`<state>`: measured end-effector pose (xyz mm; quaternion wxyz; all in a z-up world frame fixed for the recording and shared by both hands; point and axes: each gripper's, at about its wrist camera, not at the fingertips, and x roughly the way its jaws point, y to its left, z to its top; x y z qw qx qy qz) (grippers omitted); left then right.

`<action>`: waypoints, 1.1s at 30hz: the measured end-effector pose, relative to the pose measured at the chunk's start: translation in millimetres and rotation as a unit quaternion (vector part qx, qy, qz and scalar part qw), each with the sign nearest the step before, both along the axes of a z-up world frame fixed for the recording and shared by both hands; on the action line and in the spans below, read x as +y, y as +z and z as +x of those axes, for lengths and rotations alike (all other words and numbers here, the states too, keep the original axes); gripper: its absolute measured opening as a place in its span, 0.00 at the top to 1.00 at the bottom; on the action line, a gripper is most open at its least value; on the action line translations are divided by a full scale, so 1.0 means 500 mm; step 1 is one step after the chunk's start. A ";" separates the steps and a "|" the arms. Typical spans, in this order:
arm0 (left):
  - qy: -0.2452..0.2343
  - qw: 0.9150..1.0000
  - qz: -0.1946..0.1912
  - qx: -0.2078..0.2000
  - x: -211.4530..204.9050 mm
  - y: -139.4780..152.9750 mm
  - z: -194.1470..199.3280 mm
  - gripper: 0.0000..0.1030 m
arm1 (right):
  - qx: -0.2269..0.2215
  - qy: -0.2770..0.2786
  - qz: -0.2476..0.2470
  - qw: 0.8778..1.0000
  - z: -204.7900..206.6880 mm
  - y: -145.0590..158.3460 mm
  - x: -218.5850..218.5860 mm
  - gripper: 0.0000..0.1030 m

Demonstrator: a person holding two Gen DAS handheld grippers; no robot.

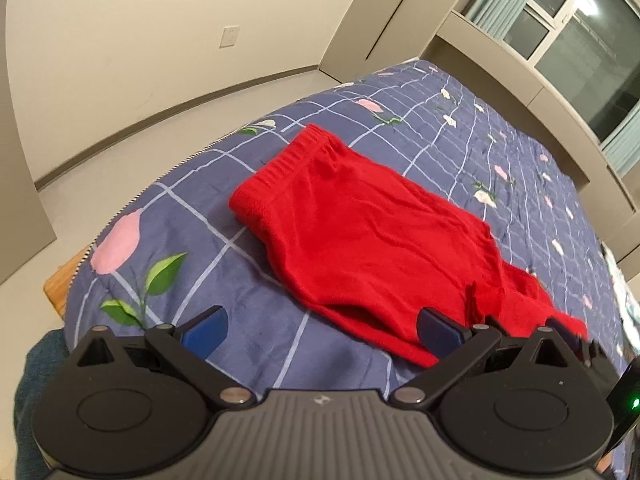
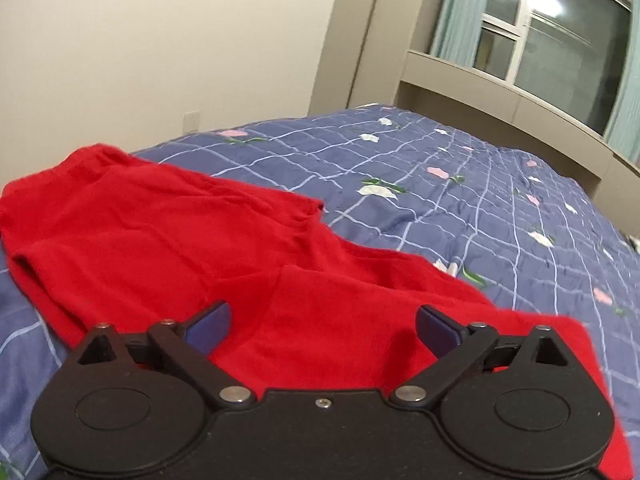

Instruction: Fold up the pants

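1. The red pants (image 1: 360,236) are lying on the blue quilt (image 1: 168,216), waistband at the far left, legs trailing toward the near right and looking already doubled over.
2. The left gripper (image 1: 322,326) is sitting wide open with nothing in it, hanging over the near edge of the pants, right pad just above the cloth.
3. The right gripper (image 2: 323,326) is gaping wide too, empty, over the leg end (image 2: 360,328).
4. Both are tilting down toward the bed, the left a bit steeper I think.
5. For the next fold, I'd be grabbing every layer at the near hem, 1 gripper per corner, then carrying it toward the waistband low and even so nothing is bunching.
6. Watching that the loose top layer isn't sliding off.
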<state>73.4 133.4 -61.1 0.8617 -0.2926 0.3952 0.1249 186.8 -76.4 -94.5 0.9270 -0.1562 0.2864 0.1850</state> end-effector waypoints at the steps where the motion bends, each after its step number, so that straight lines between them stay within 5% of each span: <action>1: 0.000 1.000 -0.005 -0.006 0.002 -0.001 0.004 0.01 | 0.001 -0.002 0.004 1.000 0.001 -0.002 -0.002 0.01; 11: 0.060 0.995 -0.066 -0.041 0.051 -0.061 0.058 0.01 | -0.033 -0.007 0.007 0.999 -0.020 -0.021 -0.001 0.01; 20: 0.015 0.992 -0.098 -0.077 0.024 -0.073 0.055 0.01 | -0.043 -0.007 0.006 0.999 -0.024 -0.024 -0.001 0.01; 25: 0.041 0.986 -0.133 -0.095 0.044 -0.089 0.046 0.01 | -0.042 -0.007 0.009 0.999 -0.024 -0.024 -0.003 0.01; 28: 0.075 0.982 -0.147 -0.096 0.060 -0.095 0.036 0.11 | -0.043 -0.007 0.008 0.999 -0.025 -0.024 -0.003 0.01; 33: 0.138 0.974 -0.154 -0.095 0.082 -0.107 0.026 0.44 | -0.044 -0.007 0.007 0.999 -0.024 -0.024 -0.003 0.01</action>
